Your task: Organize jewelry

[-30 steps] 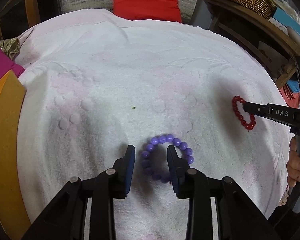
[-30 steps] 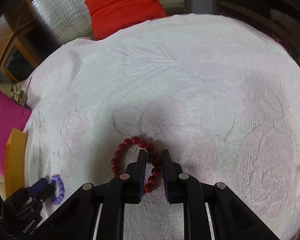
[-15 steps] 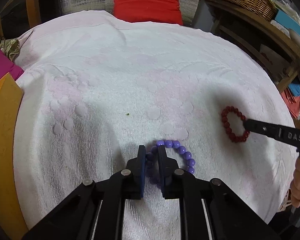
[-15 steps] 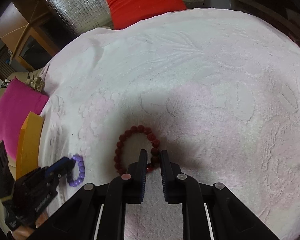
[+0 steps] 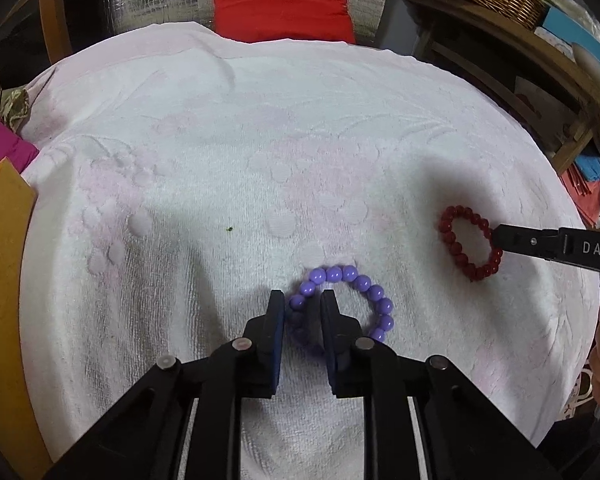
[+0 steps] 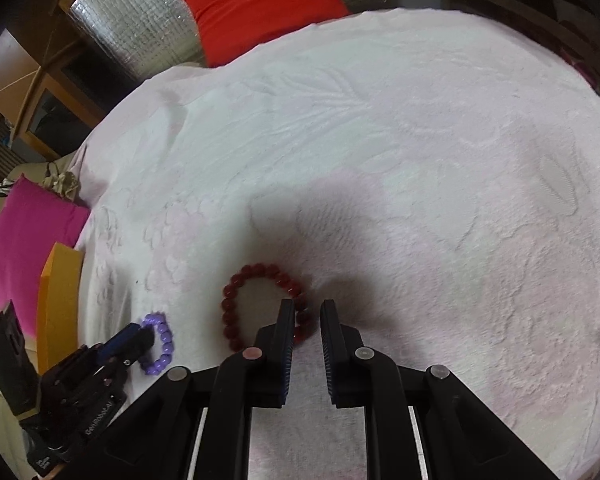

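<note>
Straddling purple bracelet (image 5: 342,307): left hand-held gripper (image 5: 303,312)

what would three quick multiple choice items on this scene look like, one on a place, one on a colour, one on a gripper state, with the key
1. Where does the purple bracelet lie relative to the red bracelet, in the left wrist view?
A. left of it and nearer the camera
B. right of it
C. on top of it

2. What colour is the cushion beyond the white towel?
A. green
B. red
C. black

3. How does the left gripper stand?
A. wide open above bare towel
B. holding the red bracelet
C. fingers either side of the purple beads

Key: 1 A, purple sits lower left of red. 2 B, it shows bright red. 3 C, beads lie between its narrow-set fingers.
</note>
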The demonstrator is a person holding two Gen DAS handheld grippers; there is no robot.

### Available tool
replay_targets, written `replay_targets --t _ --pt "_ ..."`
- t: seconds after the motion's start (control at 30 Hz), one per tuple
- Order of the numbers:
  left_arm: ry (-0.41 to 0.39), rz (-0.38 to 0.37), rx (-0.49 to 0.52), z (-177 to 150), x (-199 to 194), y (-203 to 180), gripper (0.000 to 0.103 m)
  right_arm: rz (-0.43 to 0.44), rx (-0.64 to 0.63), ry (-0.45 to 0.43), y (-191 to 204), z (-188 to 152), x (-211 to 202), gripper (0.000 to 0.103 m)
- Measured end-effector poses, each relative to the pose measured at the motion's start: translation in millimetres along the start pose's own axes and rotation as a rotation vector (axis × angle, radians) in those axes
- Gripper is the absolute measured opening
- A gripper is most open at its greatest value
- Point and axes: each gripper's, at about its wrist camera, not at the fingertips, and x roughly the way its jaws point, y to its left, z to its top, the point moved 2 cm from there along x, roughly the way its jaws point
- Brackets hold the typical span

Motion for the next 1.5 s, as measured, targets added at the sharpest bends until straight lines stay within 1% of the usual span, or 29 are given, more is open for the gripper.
replay_targets --t 0.13,0.17,0.2,0.33,0.53,0.67,0.73,0.77,0.9,1.17,1.33,1.5 --pt "-0.020 -0.001 0.015 -6 -10 5 0.017 -0.007 0.003 0.004 5 -1 5 0.016" --pt "-0.025 -0.002 0.017 -7 -12 6 0.015 -0.007 0.002 0.002 8 -1 5 0.017" --pt "-0.026 -0.004 0.019 -7 -14 8 0.010 -0.006 0.001 0.001 9 -1 6 0.019" --pt "-0.034 -0.004 0.021 -12 -21 16 0.006 -0.013 -0.022 0.001 19 -4 10 0.022" --pt "-0.056 0.005 -0.009 -18 -35 30 0.005 -0.038 -0.085 -0.025 36 -8 15 0.023" --pt "-0.061 0.012 -0.029 -19 -40 42 0.005 -0.082 -0.142 -0.052 45 -11 18 0.017" --pt "-0.064 0.006 -0.040 -19 -43 47 0.005 -0.093 -0.156 -0.061 47 -12 18 0.012" --pt "-0.068 0.004 -0.044 -19 -45 49 0.005 -0.097 -0.161 -0.065 47 -12 17 0.011" --pt "-0.069 -0.001 -0.055 -18 -48 53 0.005 -0.086 -0.156 -0.067 42 -11 16 0.011" --pt "-0.056 -0.001 -0.055 -15 -42 52 0.005 -0.042 -0.113 -0.064 25 -5 8 0.011" --pt "-0.059 -0.027 -0.043 -11 -39 40 0.005 -0.019 -0.077 -0.063 9 -2 0 0.011" --pt "-0.058 -0.075 0.002 -11 -38 18 0.006 -0.015 -0.060 -0.064 -1 -1 -3 0.011"
